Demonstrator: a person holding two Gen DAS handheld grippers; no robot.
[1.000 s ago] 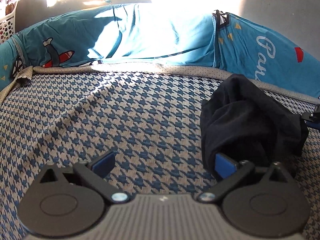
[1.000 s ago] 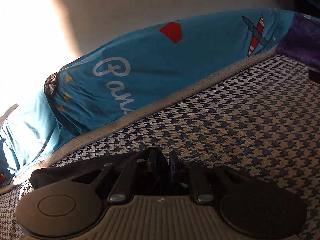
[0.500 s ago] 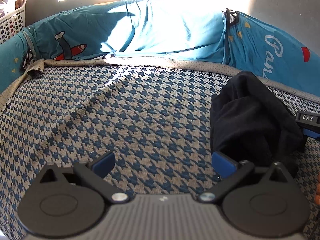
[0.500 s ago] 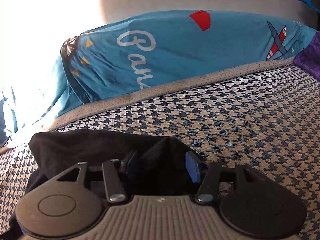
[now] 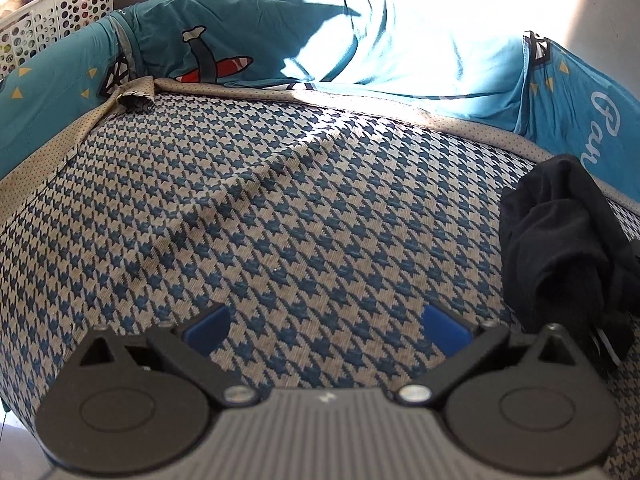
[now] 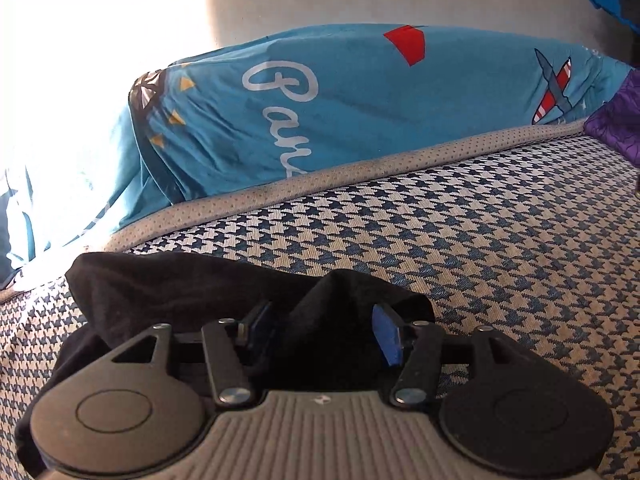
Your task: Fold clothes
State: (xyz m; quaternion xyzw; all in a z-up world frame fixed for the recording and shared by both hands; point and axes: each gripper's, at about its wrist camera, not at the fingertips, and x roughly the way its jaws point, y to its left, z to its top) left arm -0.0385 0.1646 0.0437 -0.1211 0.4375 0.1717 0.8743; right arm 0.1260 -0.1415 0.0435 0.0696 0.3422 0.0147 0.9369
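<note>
A bundled black garment (image 5: 560,236) lies on the houndstooth mattress (image 5: 280,220), at the right edge of the left wrist view. My left gripper (image 5: 326,322) stands open over bare mattress, to the left of the bundle and apart from it. In the right wrist view the same black garment (image 6: 200,280) sits right in front of my right gripper (image 6: 326,330). That gripper is open, with a hump of the black cloth between its blue pads (image 6: 386,334). The pads do not press on the cloth.
A teal printed bumper (image 5: 360,48) with planes and lettering rings the mattress; the bumper (image 6: 360,100) also fills the back of the right wrist view. A white perforated basket (image 5: 52,12) stands beyond the far left corner. Purple fabric (image 6: 620,120) lies at the far right.
My right gripper was shut on the black garment and has opened, letting it go. My left gripper has drawn back and to the left, away from the bundle.
</note>
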